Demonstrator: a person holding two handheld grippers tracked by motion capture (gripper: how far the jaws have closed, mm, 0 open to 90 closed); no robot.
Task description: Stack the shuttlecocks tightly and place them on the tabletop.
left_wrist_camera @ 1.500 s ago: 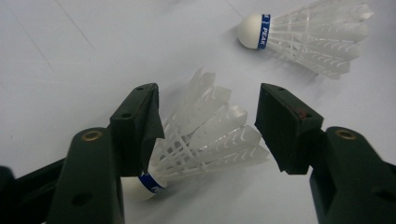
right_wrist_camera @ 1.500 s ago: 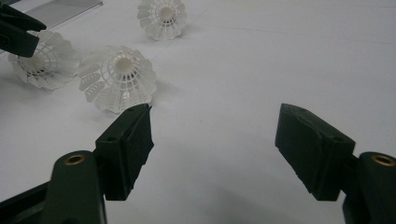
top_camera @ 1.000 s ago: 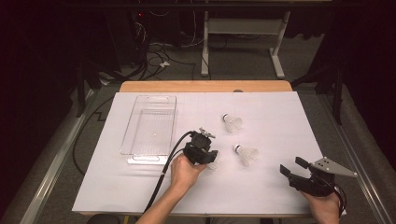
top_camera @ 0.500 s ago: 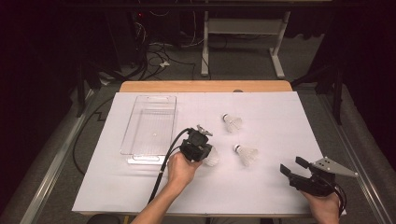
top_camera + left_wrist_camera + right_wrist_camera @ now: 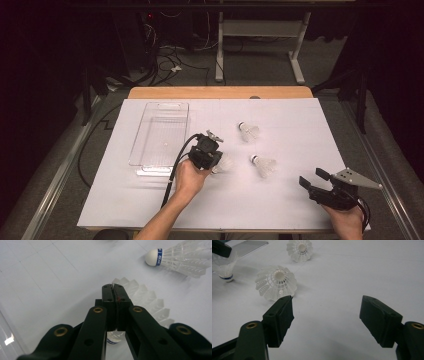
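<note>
My left gripper [image 5: 216, 161] [image 5: 114, 288] is shut on the feather skirt of a white shuttlecock [image 5: 224, 163] [image 5: 147, 302] near the middle of the white table. In the right gripper view that shuttlecock [image 5: 225, 267] hangs cork down from a black jaw. A second shuttlecock [image 5: 263, 165] [image 5: 180, 257] [image 5: 275, 282] lies just to the right of it. A third shuttlecock [image 5: 248, 131] [image 5: 300, 249] lies farther back. My right gripper [image 5: 313, 177] [image 5: 327, 301] stands open at the front right, with nothing between its jaws.
A clear plastic tray [image 5: 145, 135] lies left of the left gripper, with nothing in it. White paper [image 5: 280, 210] covers the table up to a wooden strip [image 5: 220, 92] at the far edge. A cable [image 5: 175, 170] trails from the left gripper over the front edge.
The left gripper has shifted slightly left and away, and its jaws have come together on the shuttlecock's skirt. The right gripper has not moved.
</note>
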